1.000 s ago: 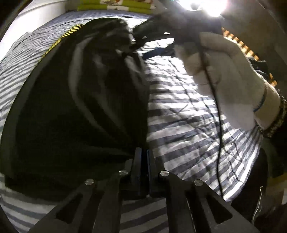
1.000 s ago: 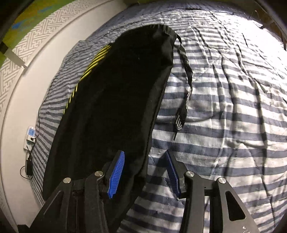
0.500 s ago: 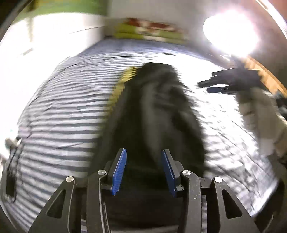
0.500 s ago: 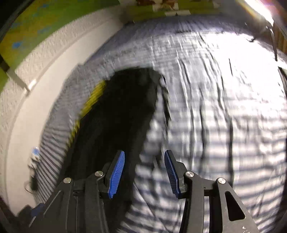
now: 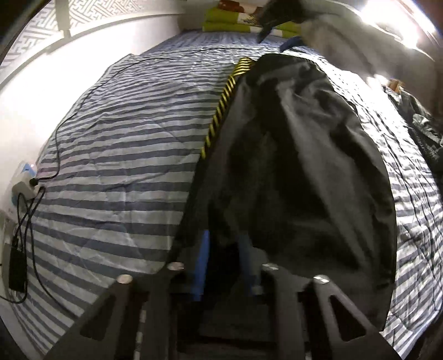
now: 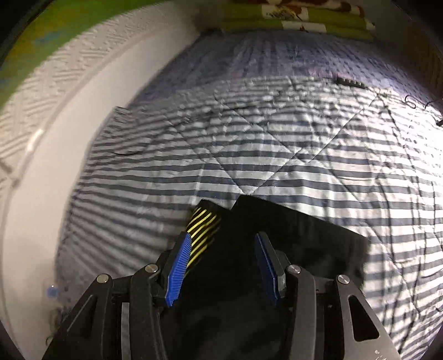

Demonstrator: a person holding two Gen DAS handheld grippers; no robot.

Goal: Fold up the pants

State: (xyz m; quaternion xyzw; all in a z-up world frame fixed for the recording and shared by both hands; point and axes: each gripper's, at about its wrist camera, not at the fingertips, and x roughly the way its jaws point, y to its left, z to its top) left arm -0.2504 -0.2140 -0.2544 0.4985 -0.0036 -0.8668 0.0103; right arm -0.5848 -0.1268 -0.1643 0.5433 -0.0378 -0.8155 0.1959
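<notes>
The black pants (image 5: 290,166) lie lengthwise on a bed covered by a blue-and-white striped quilt (image 5: 116,171), nearer the quilt's right edge than the wall-side edge in the left wrist view. A yellow-and-black striped band (image 5: 221,105) runs along the side of the pants that faces the wall. The fabric is rumpled into long folds, and its far end reaches toward the head of the bed, where a stack of green bedding (image 5: 229,23) rests against the wall.

The left gripper (image 5: 224,263) points steeply down over the near end of the pants. Its fingers (image 5: 200,265) are narrowly parted and closing, with dark cloth bunched between the blue pads; the blur and the draped fabric make it impossible to tell whether the pads are pressing on it.

The right gripper (image 6: 224,265) hangs over the far end of the pants (image 6: 290,235), where a flat hem edge lies square on the quilt (image 6: 277,152). Its fingers (image 6: 178,268) are spread apart, the left pad above the striped band (image 6: 203,232) and the right pad above plain black cloth, pinching nothing. In the left wrist view that gripper shows as a blurred dark shape with a pale gloved hand (image 5: 332,36) at the top of the frame.

Along the wall-side edge of the bed, a black cable (image 5: 56,144) trails across the quilt to a white power strip (image 5: 23,185), and a black adapter (image 5: 16,265) lies beside it.
</notes>
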